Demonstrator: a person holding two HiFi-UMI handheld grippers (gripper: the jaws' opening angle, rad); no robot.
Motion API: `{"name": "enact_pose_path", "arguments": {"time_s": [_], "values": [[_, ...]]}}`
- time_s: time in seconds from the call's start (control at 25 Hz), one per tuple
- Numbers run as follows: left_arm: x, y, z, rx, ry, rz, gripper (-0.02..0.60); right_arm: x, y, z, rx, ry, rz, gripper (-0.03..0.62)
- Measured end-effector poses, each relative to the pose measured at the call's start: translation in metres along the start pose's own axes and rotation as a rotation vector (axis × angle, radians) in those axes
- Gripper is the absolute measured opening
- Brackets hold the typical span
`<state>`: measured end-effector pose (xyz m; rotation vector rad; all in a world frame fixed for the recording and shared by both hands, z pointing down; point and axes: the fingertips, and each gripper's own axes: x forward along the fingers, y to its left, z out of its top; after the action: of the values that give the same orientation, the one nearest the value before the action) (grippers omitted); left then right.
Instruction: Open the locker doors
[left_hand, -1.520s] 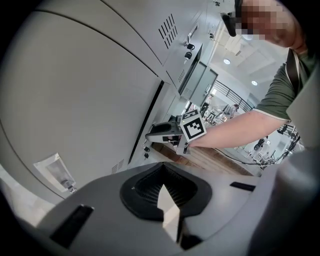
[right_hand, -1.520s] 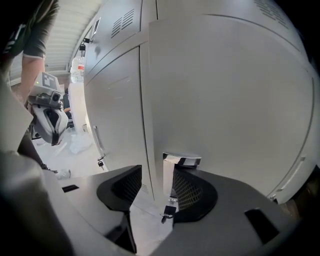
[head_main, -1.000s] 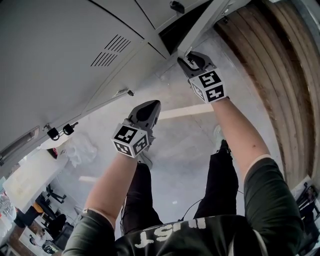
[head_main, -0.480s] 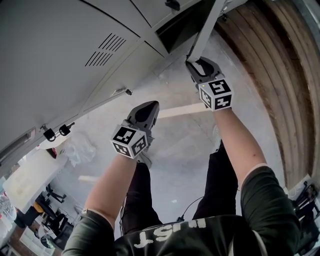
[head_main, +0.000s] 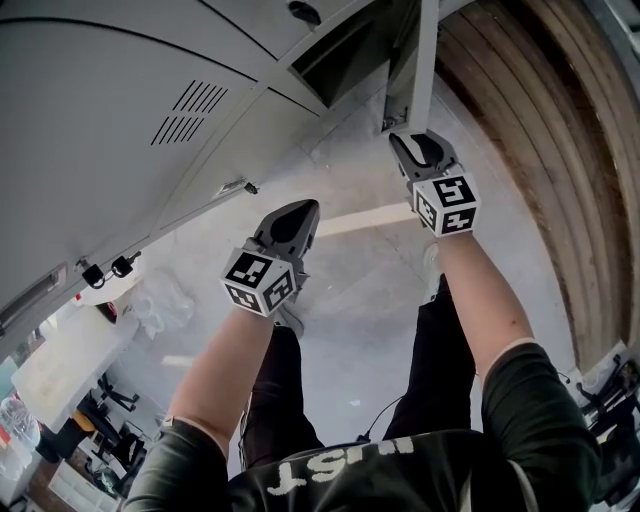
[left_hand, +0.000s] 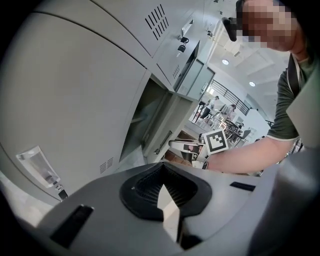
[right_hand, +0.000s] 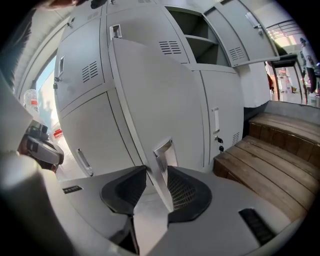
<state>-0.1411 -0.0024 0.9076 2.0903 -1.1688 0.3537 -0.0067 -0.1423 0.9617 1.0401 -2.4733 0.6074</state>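
The right claw (right_hand: 156, 172) is clamped on the free edge of an open locker door (right_hand: 150, 100), its pads either side of the door's recessed metal handle (right_hand: 164, 152); the jaws have just closed a little on it. That forearm reaches far and slightly down, to the right of the locker bank (head_main: 110, 130). The left claw (left_hand: 161, 167) is closed on nothing, held out in mid-air on a bent arm, nearer the body and apart from the lockers. The doors are smooth pale-grey sheet metal with slotted vents (head_main: 185, 112). Far up, another locker (right_hand: 197, 37) stands open, showing a shelf. Below is a bare concrete floor (head_main: 350, 300), with brown wooden planks (right_hand: 272, 160) to the right.
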Motion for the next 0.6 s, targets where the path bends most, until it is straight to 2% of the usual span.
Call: {"name": "enact_pose_path", "arguments": {"time_s": [0.6], "values": [[0.022, -0.026, 0.006, 0.032, 0.016, -0.039, 0.006, -0.031, -0.030, -0.008, 0.050, -0.011, -0.066, 0.146]]}}
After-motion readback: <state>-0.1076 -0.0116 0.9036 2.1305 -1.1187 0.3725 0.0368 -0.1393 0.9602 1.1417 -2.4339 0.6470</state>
